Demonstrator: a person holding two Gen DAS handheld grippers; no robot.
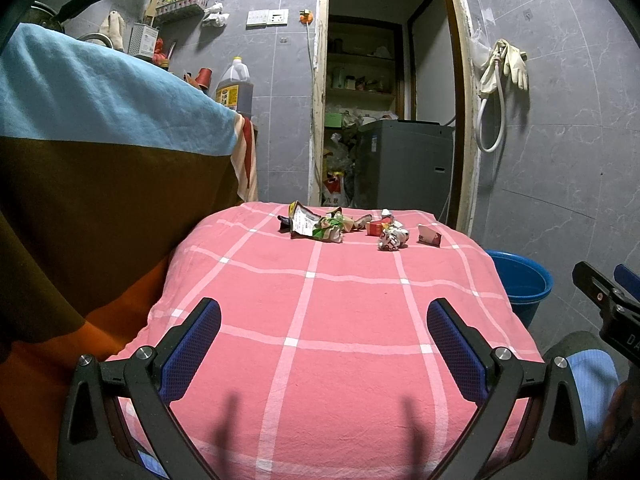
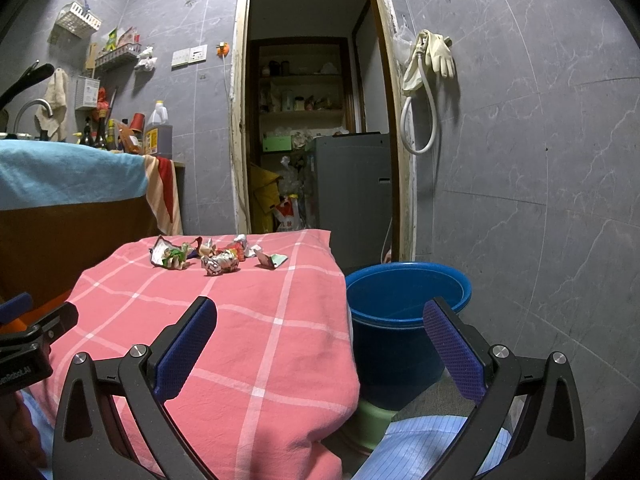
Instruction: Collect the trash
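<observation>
Both grippers hang over the near part of the table with their blue-padded fingers spread wide and nothing between them: the left gripper (image 1: 324,344) sits above the pink checked cloth (image 1: 320,320) toward the near edge, and the right gripper (image 2: 320,344) hovers at the table's right edge, one finger over the cloth and the other over the blue bucket (image 2: 404,300). Trash lies in a loose cluster at the far end of the table (image 2: 120,280), well apart from both grippers: a flattened snack wrapper (image 1: 302,222) on the left, a green-and-white crumpled wrapper (image 1: 332,230) touching it, a red-and-white crumpled ball (image 1: 392,238) further right with small red scraps just behind it, and a folded red-and-white packet (image 1: 430,236) nearest the right edge. The bucket stands on the floor just beside the table's right side, its mouth open and below the tabletop. A light blue trouser leg (image 2: 424,444) shows at the bottom of the right wrist view.
</observation>
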